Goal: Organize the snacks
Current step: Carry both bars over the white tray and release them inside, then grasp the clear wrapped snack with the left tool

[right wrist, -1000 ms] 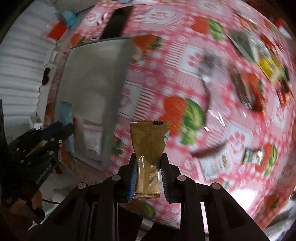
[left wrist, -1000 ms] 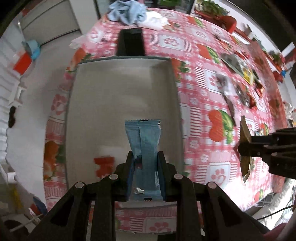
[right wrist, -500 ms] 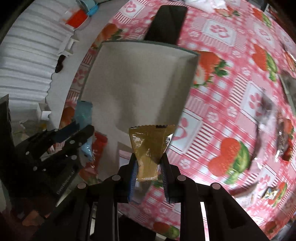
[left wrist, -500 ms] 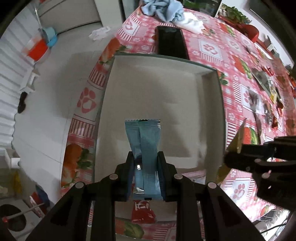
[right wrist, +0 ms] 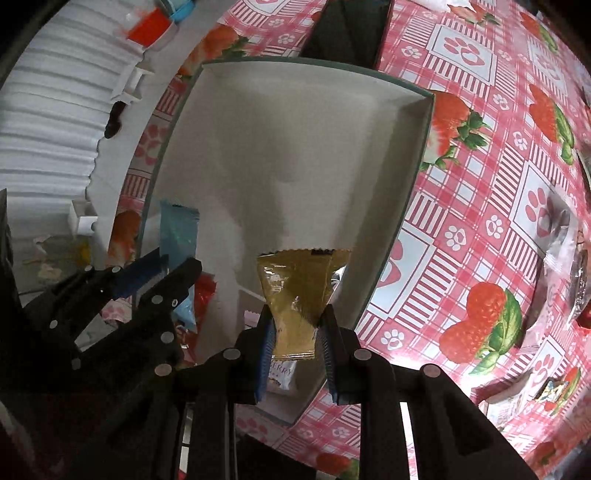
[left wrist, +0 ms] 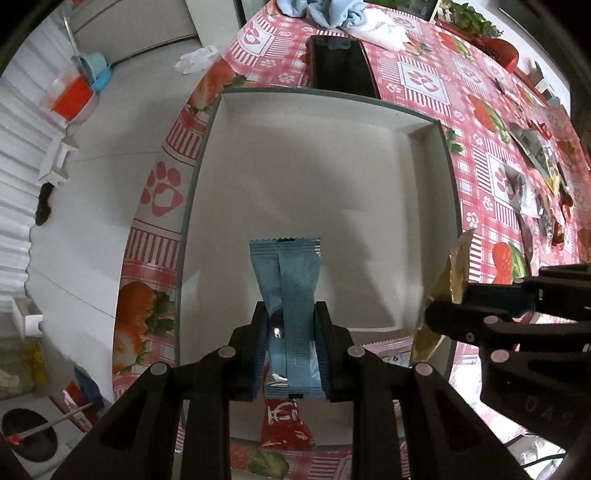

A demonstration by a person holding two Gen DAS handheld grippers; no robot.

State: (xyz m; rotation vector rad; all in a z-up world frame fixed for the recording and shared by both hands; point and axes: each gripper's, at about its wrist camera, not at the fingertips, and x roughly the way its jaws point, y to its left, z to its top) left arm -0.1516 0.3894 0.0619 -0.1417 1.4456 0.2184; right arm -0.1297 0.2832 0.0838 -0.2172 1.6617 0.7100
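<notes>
The right gripper (right wrist: 295, 325) pinches a gold snack packet (right wrist: 300, 291) above the near corner of a shallow white tray (right wrist: 295, 122) on a red-and-white tablecloth (right wrist: 480, 206) printed with strawberries and paw prints. At left, the left gripper (right wrist: 173, 280) clamps a blue snack packet (right wrist: 179, 232) over the tray's edge. A red wrapper (right wrist: 204, 295) lies beneath it. A black phone (right wrist: 351, 33) sits just beyond the tray's far rim.
</notes>
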